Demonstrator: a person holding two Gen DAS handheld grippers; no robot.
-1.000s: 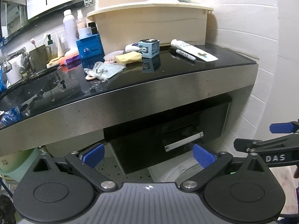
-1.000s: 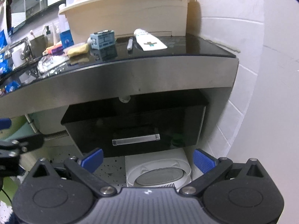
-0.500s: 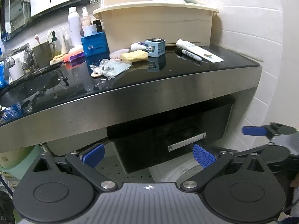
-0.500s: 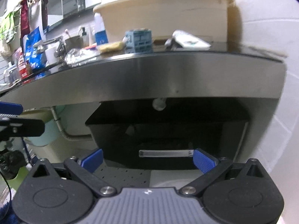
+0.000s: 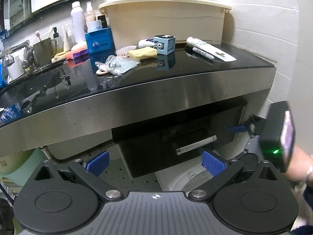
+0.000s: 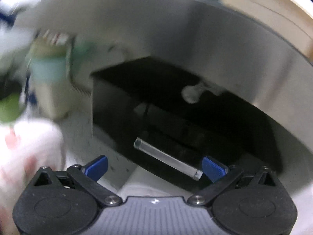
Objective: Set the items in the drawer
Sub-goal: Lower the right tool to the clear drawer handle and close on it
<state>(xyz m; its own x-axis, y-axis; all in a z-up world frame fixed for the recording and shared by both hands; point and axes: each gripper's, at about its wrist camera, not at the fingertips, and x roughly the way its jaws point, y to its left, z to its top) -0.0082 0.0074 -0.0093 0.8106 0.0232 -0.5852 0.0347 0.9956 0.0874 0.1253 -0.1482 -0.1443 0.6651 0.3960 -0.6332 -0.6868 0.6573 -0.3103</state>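
Note:
A black drawer (image 5: 176, 143) with a silver bar handle (image 5: 196, 145) hangs shut under the counter (image 5: 137, 105). On the counter lie a blue cube (image 5: 164, 44), a yellow sponge (image 5: 143, 52), a white tube (image 5: 210, 49), a marker (image 5: 199, 53) and a plastic bag (image 5: 115, 65). My left gripper (image 5: 155, 163) is open and empty, below the counter. My right gripper (image 6: 155, 166) is open, rolled sideways, close to the handle (image 6: 167, 158); its body shows at the right of the left wrist view (image 5: 277, 135).
A beige tub (image 5: 166, 17), a blue box (image 5: 99, 41), bottles and a mug (image 5: 43, 51) stand at the back of the counter. A white round appliance (image 5: 195, 182) sits on the floor under the drawer. A tiled wall (image 5: 273, 39) closes the right side.
My right gripper has moved in close to the drawer handle and rolled, so the handle now runs diagonally; its view is blurred. My left gripper has barely moved.

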